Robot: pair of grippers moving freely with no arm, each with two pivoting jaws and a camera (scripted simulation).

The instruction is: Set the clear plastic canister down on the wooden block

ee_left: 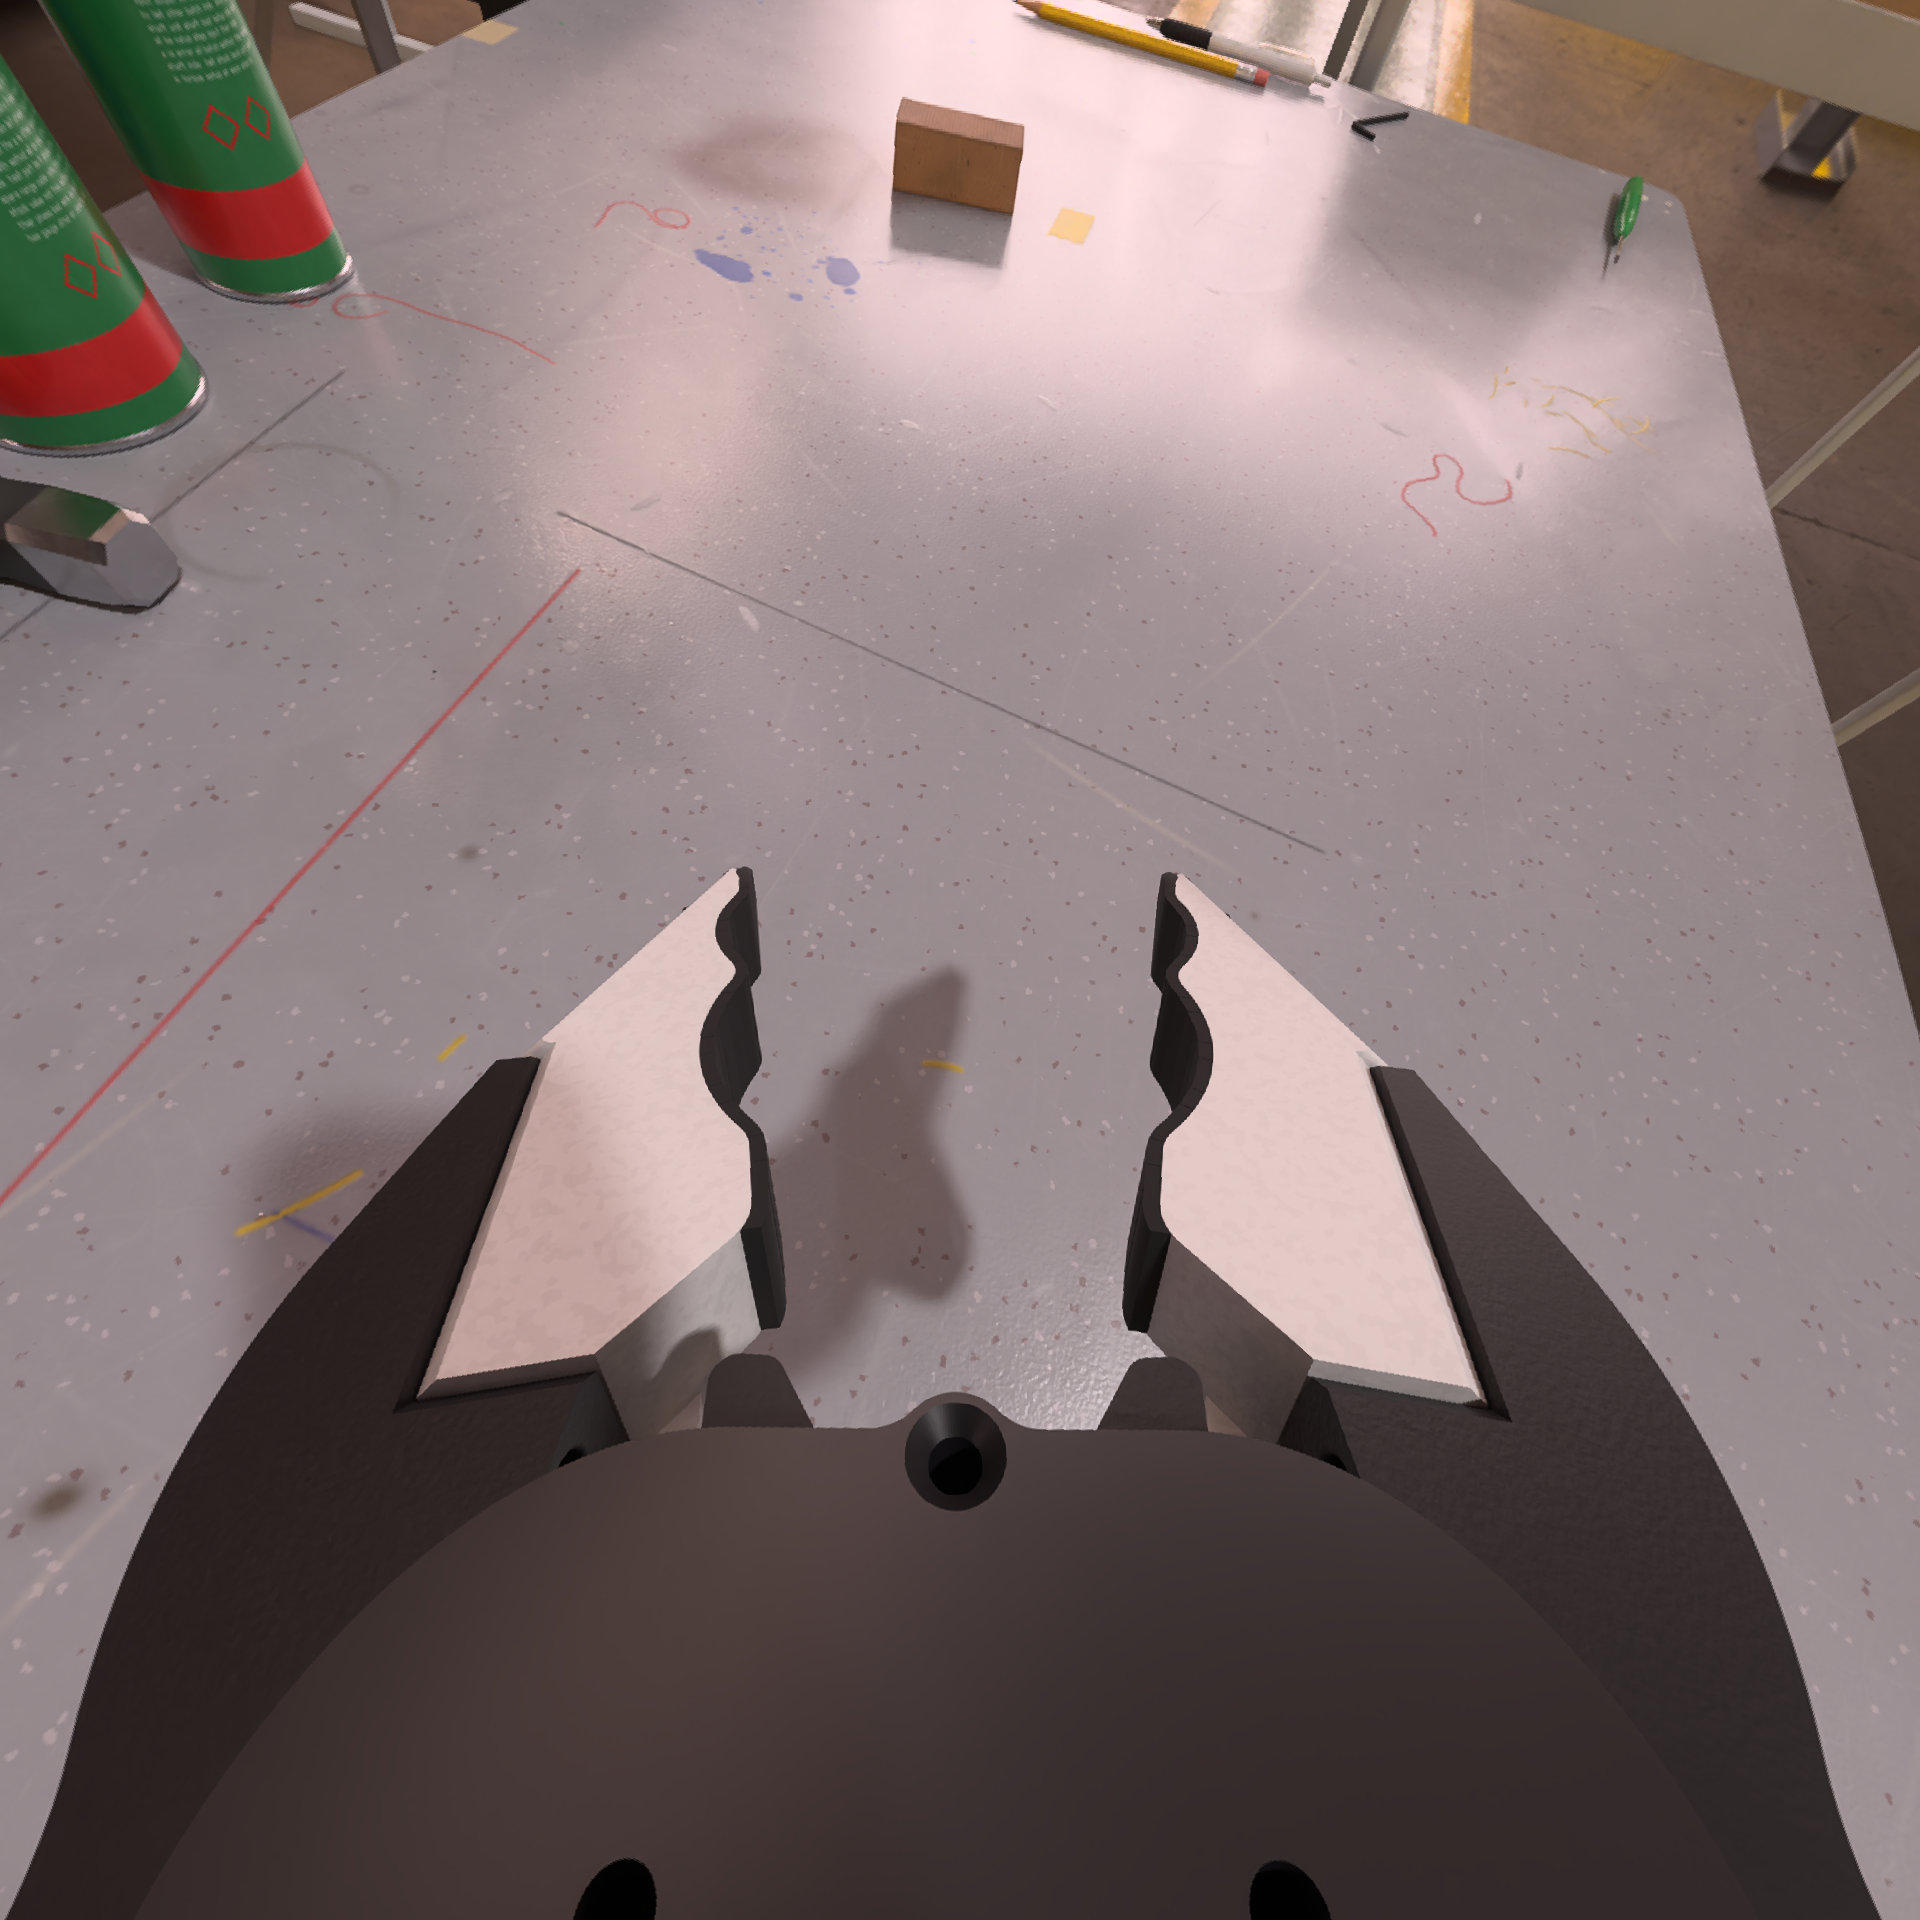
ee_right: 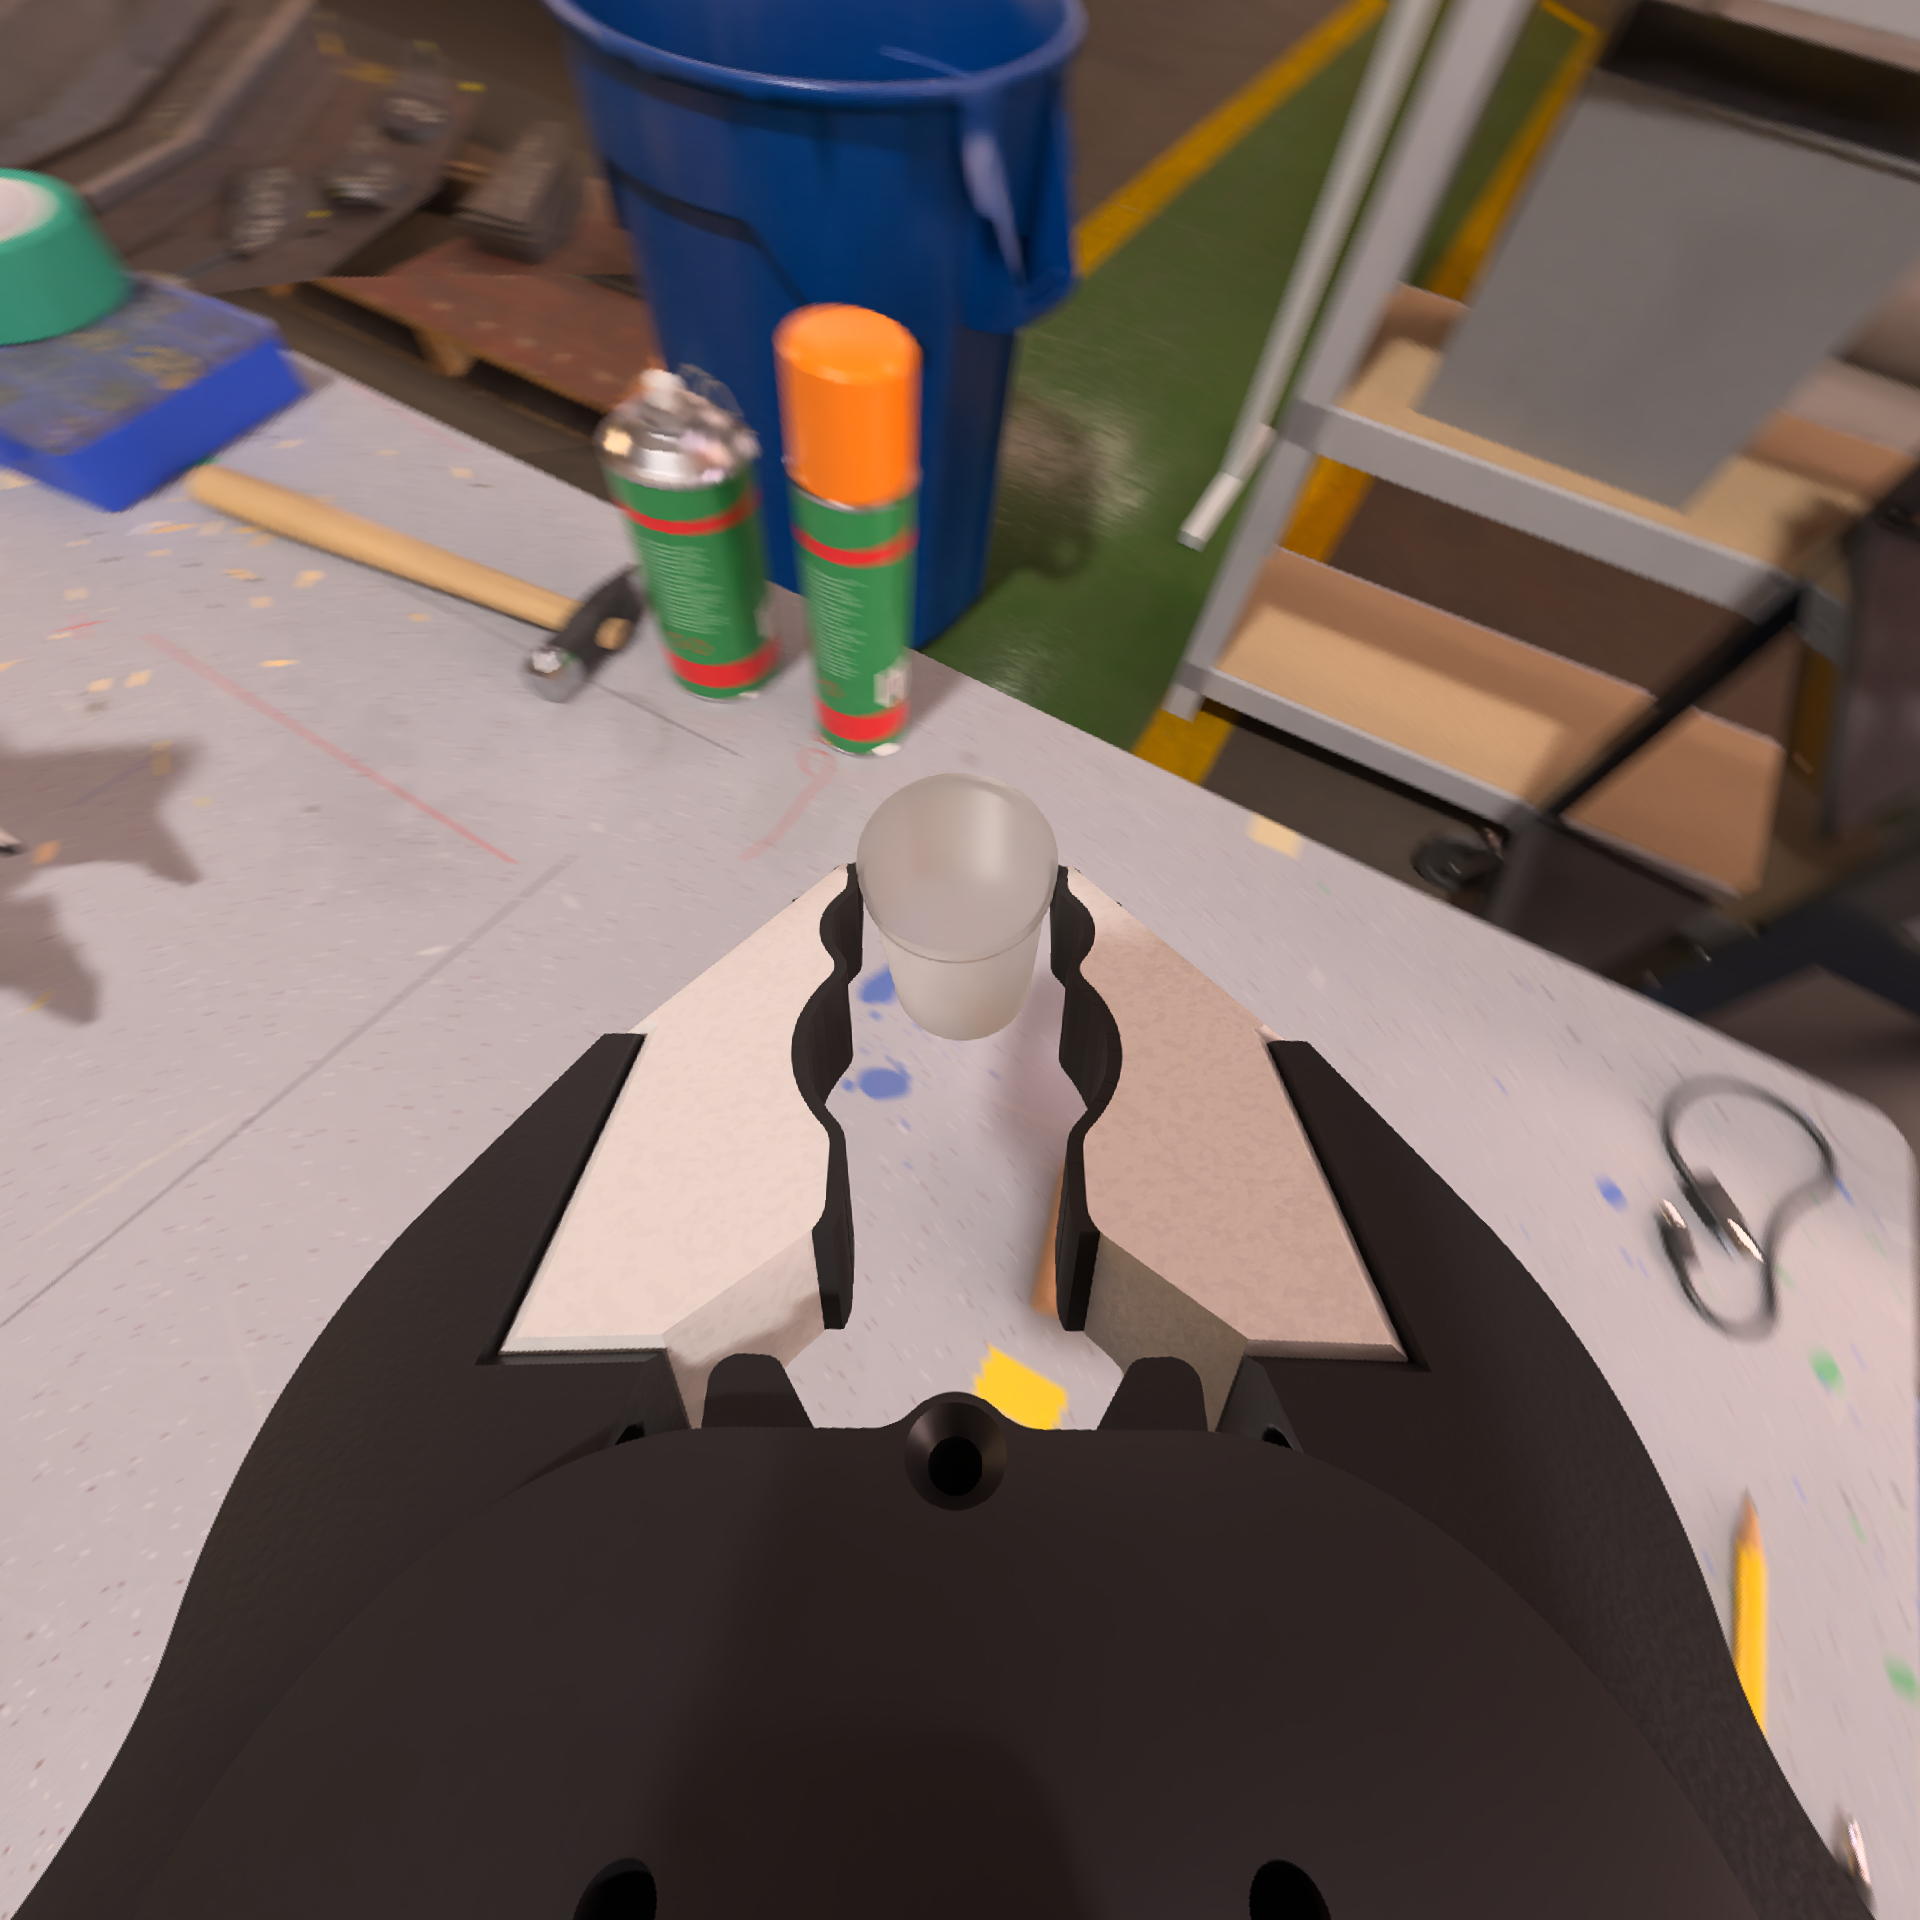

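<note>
1. Our right fingers are pinched in on the clear plastic canister. They hold it near their tips, one on each side. We call this hand the right gripper.
2. Our left fingers are spread wide with nothing between them. Only grey surface shows in the gap of the left gripper.
3. We see the canister held up off the surface, not resting on it. Blue paint spots show on the surface below it.
4. Its long way runs from top to bottom. The wider lid end is up and the thinner end points down. It leans a little toward the camera.
5. Farther out stand two green spray cans, a hammer and a blue bin.
6. The wooden block shows only in the left wrist view, far off near the end of the surface. We cannot see it from the right wrist view.
7. What could go wrong, we think:
   - The grip is only at the tips, so the smooth canister could slip out.
   - The block top is small, so a landing off to one side could make the canister tip over.
   - If it comes down leaning, it may fall over when let go.
   - A swing too near the spray cans could knock them over.
</note>
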